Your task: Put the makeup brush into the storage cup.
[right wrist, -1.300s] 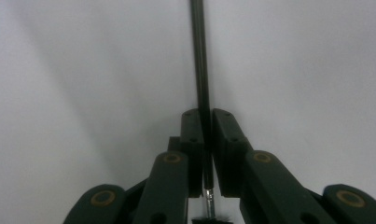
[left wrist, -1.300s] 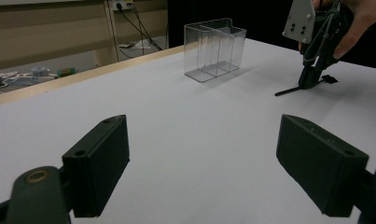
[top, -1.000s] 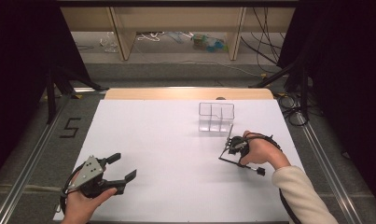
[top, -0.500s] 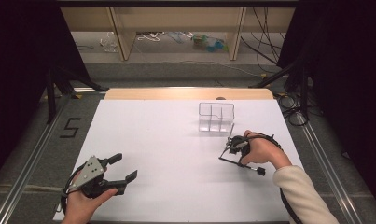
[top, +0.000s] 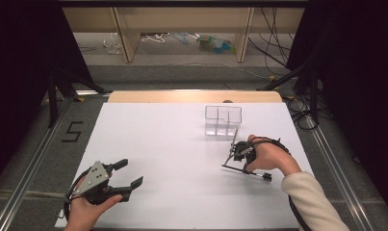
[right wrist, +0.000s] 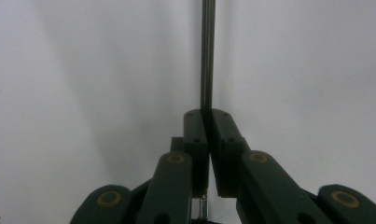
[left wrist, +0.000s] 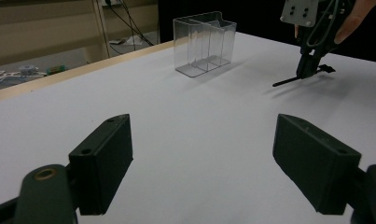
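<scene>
The white table (top: pixel 182 139) carries a clear box (top: pixel 223 120) with compartments near its far edge. The left gripper (top: pixel 129 174) sits well away from the box, at the table's near left corner, jaws spread wide with nothing between them. The right gripper (top: pixel 234 155) is just in front of the box, jaws clamped together on a thin dark rod (right wrist: pixel 207 56), which juts from the jaw tips over the table.
</scene>
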The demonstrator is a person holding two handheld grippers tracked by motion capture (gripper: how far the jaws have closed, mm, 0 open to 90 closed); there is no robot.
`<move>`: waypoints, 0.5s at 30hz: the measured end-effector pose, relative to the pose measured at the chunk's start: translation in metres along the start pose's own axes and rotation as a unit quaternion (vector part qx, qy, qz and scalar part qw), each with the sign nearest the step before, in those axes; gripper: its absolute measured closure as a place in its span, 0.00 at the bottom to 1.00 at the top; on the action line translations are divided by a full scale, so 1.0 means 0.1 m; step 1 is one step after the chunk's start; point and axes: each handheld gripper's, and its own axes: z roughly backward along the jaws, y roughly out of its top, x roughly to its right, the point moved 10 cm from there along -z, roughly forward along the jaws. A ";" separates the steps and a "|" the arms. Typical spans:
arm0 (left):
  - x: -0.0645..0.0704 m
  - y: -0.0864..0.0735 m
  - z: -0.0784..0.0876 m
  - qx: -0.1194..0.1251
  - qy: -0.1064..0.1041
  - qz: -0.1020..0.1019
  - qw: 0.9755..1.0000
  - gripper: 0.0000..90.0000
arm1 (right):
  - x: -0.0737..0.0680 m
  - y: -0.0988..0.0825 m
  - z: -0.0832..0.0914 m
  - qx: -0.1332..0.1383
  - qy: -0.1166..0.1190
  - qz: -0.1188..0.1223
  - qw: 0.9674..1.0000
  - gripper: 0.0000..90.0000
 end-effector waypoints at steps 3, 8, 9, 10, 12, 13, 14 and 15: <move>0.01 0.00 -0.01 -0.002 -0.003 -0.001 1.000 0.22 | -0.04 0.04 0.03 0.002 -0.002 0.007 1.000 0.96; 0.03 -0.01 -0.02 -0.004 -0.004 -0.001 1.000 0.22 | -0.11 0.09 0.09 0.003 -0.003 0.016 1.000 0.96; 0.03 -0.01 -0.02 -0.005 -0.006 -0.007 1.000 0.22 | -0.11 0.09 0.09 0.003 -0.003 0.016 1.000 0.96; 0.04 -0.01 -0.02 -0.005 -0.006 -0.006 1.000 0.22 | -0.13 0.11 0.11 0.001 -0.004 0.024 1.000 0.96; 0.05 -0.01 -0.04 -0.006 -0.009 -0.008 1.000 0.22 | -0.15 0.13 0.12 0.003 -0.006 0.031 1.000 0.96; 0.05 -0.01 -0.04 -0.006 -0.009 -0.008 1.000 0.22 | -0.17 0.14 0.12 0.004 -0.003 0.030 1.000 0.96; 0.06 -0.01 -0.05 -0.008 -0.009 -0.009 1.000 0.22 | -0.17 0.14 0.12 0.004 -0.003 0.030 1.000 0.96; 0.07 -0.01 -0.05 -0.009 -0.011 -0.009 1.000 0.23 | -0.19 0.16 0.15 0.004 -0.004 0.036 0.999 0.96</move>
